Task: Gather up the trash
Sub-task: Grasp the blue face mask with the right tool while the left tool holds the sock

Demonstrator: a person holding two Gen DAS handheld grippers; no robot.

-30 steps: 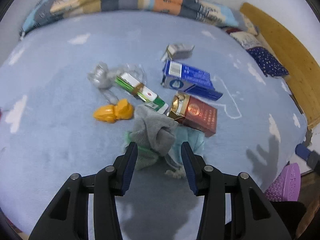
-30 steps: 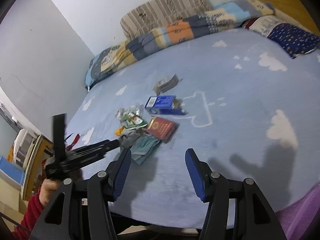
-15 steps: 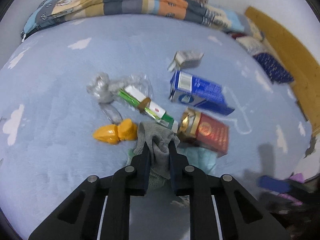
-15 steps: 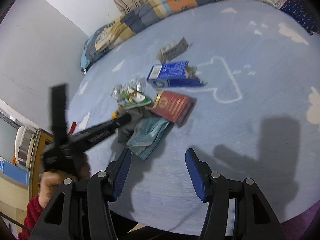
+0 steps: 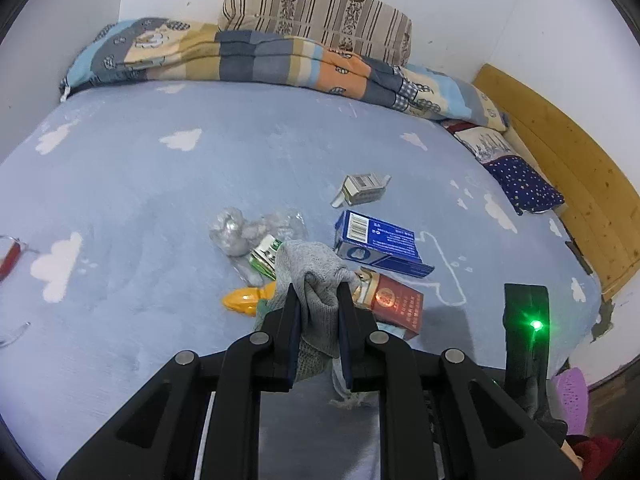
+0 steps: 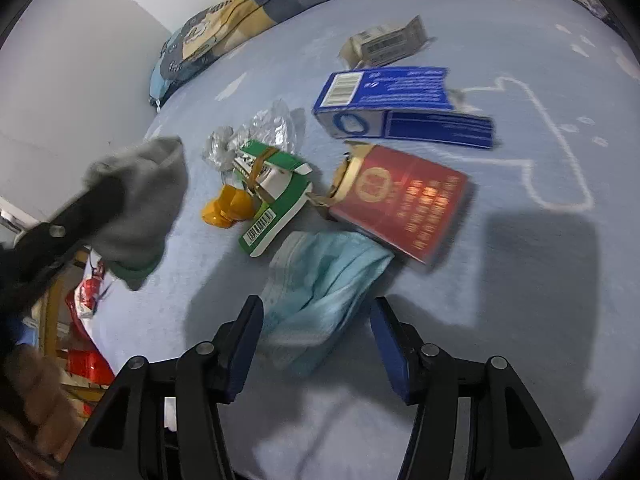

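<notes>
Bed: blue cloud-print cover bearing the trash pile.
Left gripper: open a second ago, now clamped on the grey sock, lifted off the pile.
Right gripper: jaws just closing, not touching; blue face mask between them.
Red carton: 1 o'clock of mask, touching.
Blue carton: 12 o'clock.
Green box, orange piece: 10 o'clock.
</notes>
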